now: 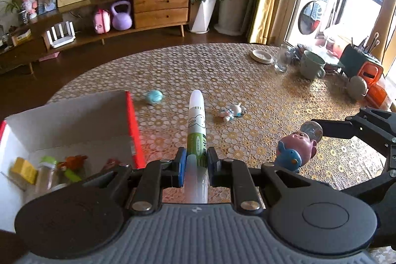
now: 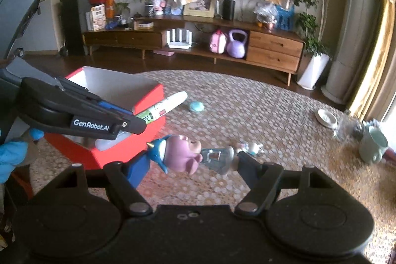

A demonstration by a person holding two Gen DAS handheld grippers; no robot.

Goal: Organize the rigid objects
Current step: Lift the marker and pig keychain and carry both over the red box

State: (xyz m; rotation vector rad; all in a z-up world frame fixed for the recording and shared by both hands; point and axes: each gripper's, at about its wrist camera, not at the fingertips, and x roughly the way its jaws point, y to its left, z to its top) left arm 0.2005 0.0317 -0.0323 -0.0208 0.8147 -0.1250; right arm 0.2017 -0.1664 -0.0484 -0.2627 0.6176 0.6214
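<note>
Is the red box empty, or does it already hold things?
Not empty. The left wrist view shows the open red box holding several small items, among them a yellow block and an orange toy.

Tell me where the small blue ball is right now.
The small blue ball lies on the table, just beyond the red box, left of the glue stick.

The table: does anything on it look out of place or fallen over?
Two small toys lie loose on the tablecloth, outside the red box: a blue round toy and a white-and-blue figurine that seems tipped on its side. Nothing looks spilled or broken.
</note>
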